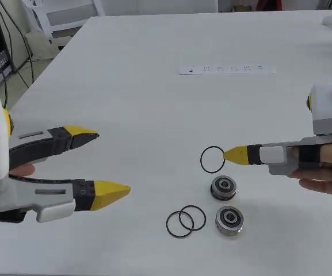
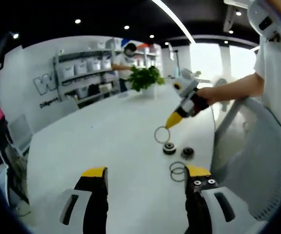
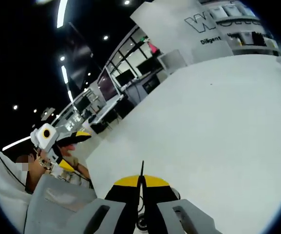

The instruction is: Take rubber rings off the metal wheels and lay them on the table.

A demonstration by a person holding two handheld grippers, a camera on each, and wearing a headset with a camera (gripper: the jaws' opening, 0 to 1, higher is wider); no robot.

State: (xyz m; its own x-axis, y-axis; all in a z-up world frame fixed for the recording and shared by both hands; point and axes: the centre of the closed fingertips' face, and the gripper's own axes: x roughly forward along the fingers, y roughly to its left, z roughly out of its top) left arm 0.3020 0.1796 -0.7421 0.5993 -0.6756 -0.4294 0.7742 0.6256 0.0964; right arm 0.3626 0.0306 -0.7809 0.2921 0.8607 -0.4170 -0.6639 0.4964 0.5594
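My right hand-held gripper [image 1: 235, 155] pinches thin black rubber ring [image 1: 212, 159], jutting left off its tip, just beyond two round metal wheels [image 1: 223, 187] on white bench [image 1: 154, 86] | left hand-held gripper [image 1: 113, 162] open, well apart.

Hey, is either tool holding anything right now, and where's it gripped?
The right tool pinches a rubber ring by its rim, on the side nearest the tool. The left tool is open and holds nothing.

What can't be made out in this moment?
Head view: print on the white strip, too small to read.
Head view: whether the nearer metal wheel carries a ring, too small to tell.
Right gripper view: the rubber ring, edge-on, partly covered by the jaws.
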